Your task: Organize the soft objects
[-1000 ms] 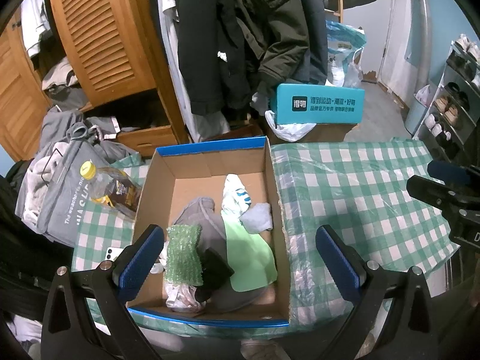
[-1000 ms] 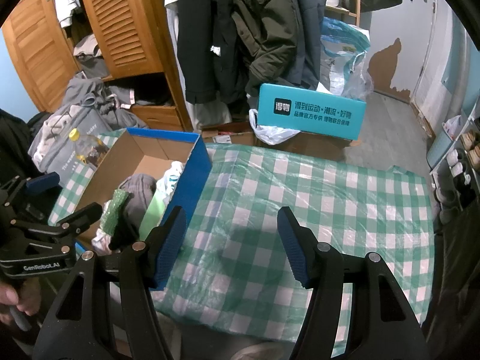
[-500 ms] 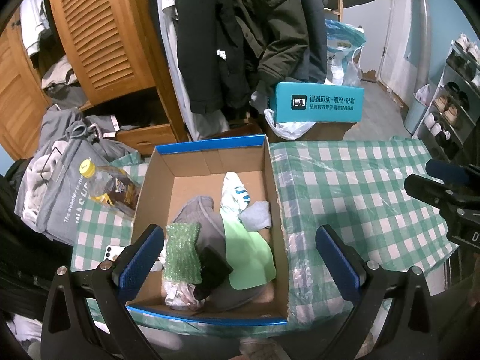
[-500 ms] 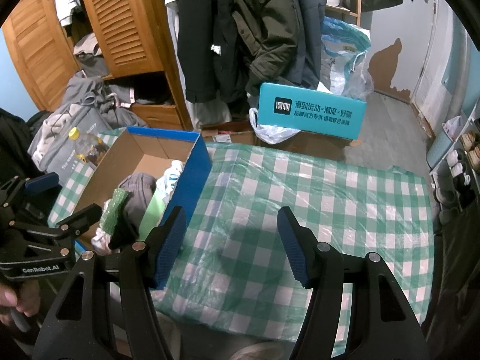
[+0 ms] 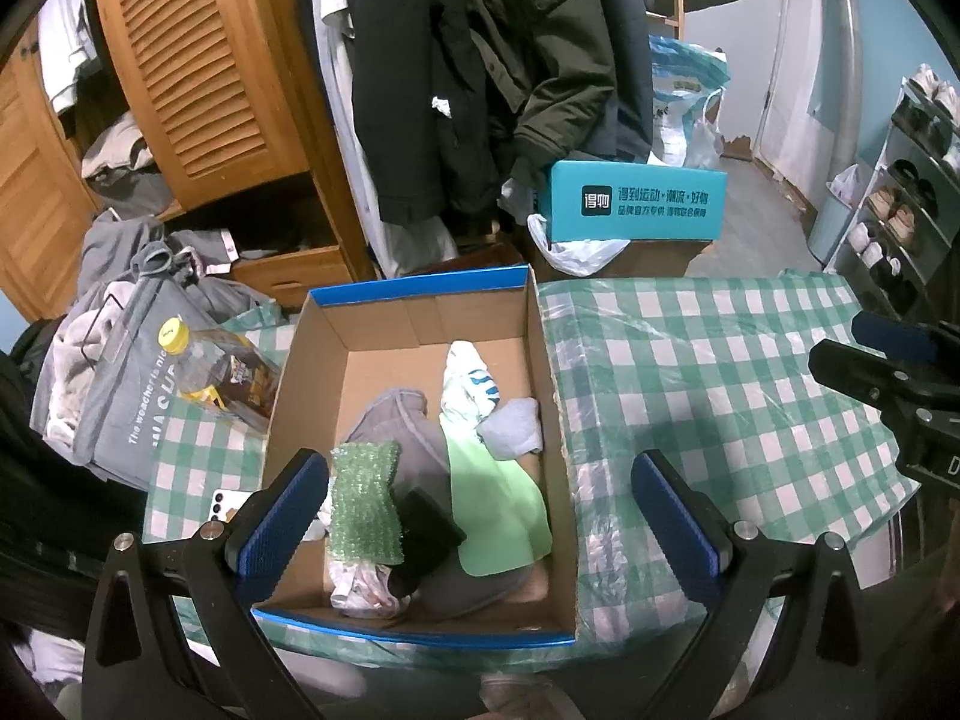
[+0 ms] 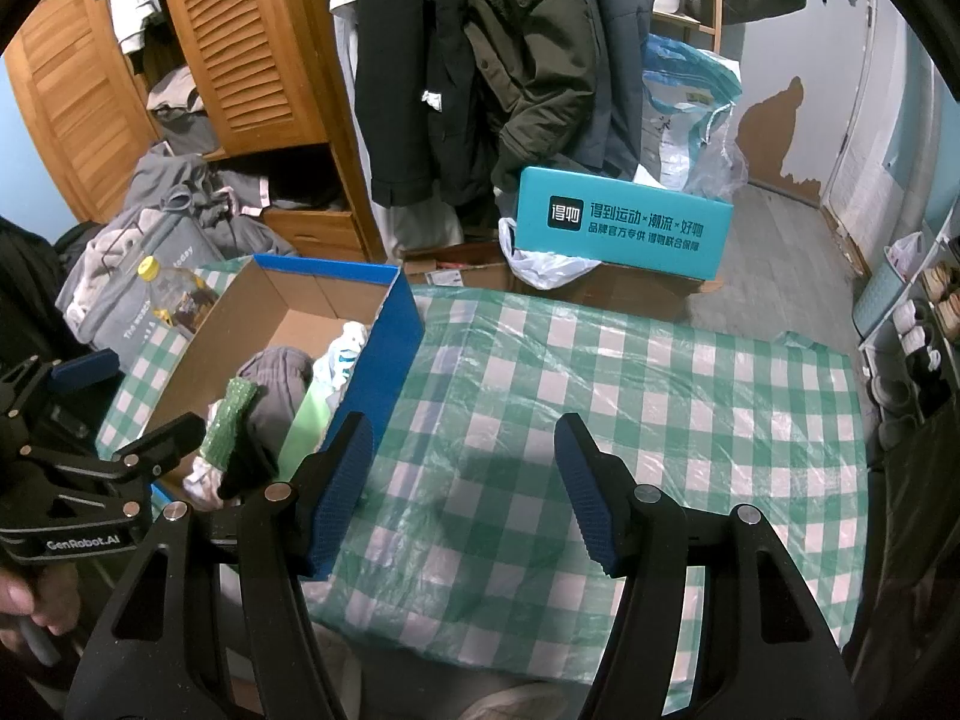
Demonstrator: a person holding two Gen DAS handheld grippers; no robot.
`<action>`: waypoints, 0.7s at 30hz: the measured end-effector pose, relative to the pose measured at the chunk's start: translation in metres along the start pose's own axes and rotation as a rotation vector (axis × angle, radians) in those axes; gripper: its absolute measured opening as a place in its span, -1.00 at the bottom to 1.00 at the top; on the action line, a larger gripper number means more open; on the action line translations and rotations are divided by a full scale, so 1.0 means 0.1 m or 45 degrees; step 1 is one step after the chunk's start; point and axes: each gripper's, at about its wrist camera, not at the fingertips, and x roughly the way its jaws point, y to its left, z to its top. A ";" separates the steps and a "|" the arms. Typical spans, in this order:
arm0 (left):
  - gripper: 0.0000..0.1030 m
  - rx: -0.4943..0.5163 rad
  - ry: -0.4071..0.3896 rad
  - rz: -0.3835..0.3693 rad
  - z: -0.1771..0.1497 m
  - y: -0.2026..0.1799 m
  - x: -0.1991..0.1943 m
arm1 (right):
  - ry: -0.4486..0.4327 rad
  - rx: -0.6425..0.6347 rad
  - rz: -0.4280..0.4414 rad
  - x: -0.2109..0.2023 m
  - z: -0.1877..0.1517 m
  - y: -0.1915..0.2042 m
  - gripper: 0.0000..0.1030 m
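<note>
An open cardboard box with blue rims stands on the left of the checked table. Inside lie a green bubble-wrap roll, a grey garment, a pale green cloth, a white striped sock, a grey sock and a black item. My left gripper hovers open over the box's near end, holding nothing. My right gripper stands open and empty above the bare tablecloth, right of the box. The bubble-wrap roll also shows there.
A yellow-capped bottle, a white phone and a grey tote bag lie left of the box. Beyond the table are a teal carton, hanging coats and a wooden wardrobe. A shoe rack stands at the right.
</note>
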 end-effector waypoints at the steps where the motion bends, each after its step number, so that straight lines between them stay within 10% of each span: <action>1: 0.98 0.000 0.000 0.000 0.00 0.00 0.00 | 0.000 -0.001 0.000 0.00 0.00 0.00 0.21; 21: 0.98 -0.031 -0.011 -0.039 0.01 0.05 -0.01 | 0.001 0.002 0.000 0.00 0.01 0.00 0.21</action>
